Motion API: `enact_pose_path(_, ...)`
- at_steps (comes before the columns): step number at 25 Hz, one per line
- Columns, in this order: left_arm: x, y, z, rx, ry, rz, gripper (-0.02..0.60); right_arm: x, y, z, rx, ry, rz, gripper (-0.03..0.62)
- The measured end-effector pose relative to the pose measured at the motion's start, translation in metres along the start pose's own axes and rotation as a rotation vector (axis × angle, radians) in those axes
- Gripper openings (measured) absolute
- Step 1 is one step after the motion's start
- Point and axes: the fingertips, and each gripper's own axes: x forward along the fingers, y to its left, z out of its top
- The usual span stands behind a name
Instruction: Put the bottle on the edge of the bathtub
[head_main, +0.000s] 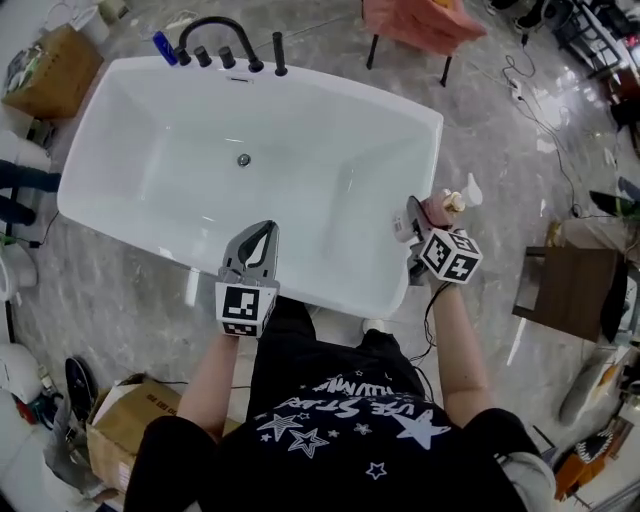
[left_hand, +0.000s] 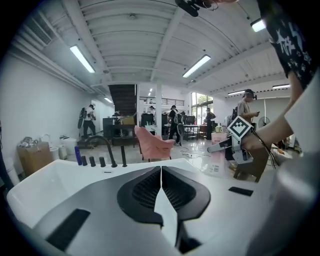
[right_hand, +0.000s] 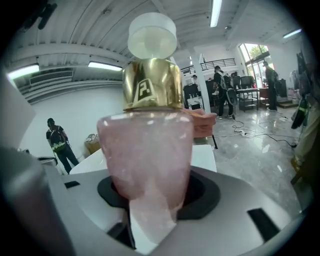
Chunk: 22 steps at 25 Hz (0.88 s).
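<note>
The person is standing at the near side of a white glossy freestanding bathtub (head_main: 330, 285), with one tool in each hand. The right gripper (head_main: 418, 226) is clenching a pink translucent bottle (right_hand: 147, 155) with a gold collar and a round white cap. Its two jaws are pressing on the lower body of the bottle from both sides. The bottle is standing about upright in the grip. From above, it is hanging just beside the right rim of the bathtub, near the front corner, on the outer side. I cannot tell if it is touching the rim.

The left gripper (head_main: 262, 240) is hovering over the near rim of the bathtub. Its jaws are closed together and nothing is between them. A curved black metal faucet (head_main: 215, 35) is standing at the far end of the bathtub. A pink upholstered chair (head_main: 420, 25) is standing on the grey marble floor (head_main: 490, 150) behind it.
</note>
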Motion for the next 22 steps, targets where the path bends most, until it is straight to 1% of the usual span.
enact_pose_path(3, 0.013, 0.028, -0.013, -0.021, -0.001, -0.051, 0.023, 0.029, 0.005, 0.008, 0.033, -0.013, -0.067, 0.221)
enact_pose_path(7, 0.032, 0.051, -0.027, -0.037, 0.009, -0.106, 0.023, 0.056, 0.001, 0.028, 0.051, -0.047, -0.150, 0.221)
enact_pose_path(11, 0.053, 0.064, -0.039, -0.055, 0.017, -0.127, 0.023, 0.082, -0.016, 0.052, 0.044, -0.100, -0.199, 0.221)
enact_pose_path(14, 0.071, 0.059, -0.045, -0.047, 0.025, -0.119, 0.024, 0.106, -0.038, 0.063, 0.016, -0.107, -0.211, 0.221)
enact_pose_path(16, 0.083, 0.052, -0.048, -0.043, 0.029, -0.103, 0.023, 0.126, -0.054, 0.069, -0.013, -0.104, -0.199, 0.221)
enact_pose_path(19, 0.105, 0.039, -0.052, -0.049, 0.027, -0.054, 0.023, 0.160, -0.081, 0.080, -0.038, -0.114, -0.185, 0.221)
enact_pose_path(22, 0.130, 0.029, -0.053, -0.056, 0.010, -0.010, 0.023, 0.191, -0.108, 0.086, -0.057, -0.124, -0.192, 0.221)
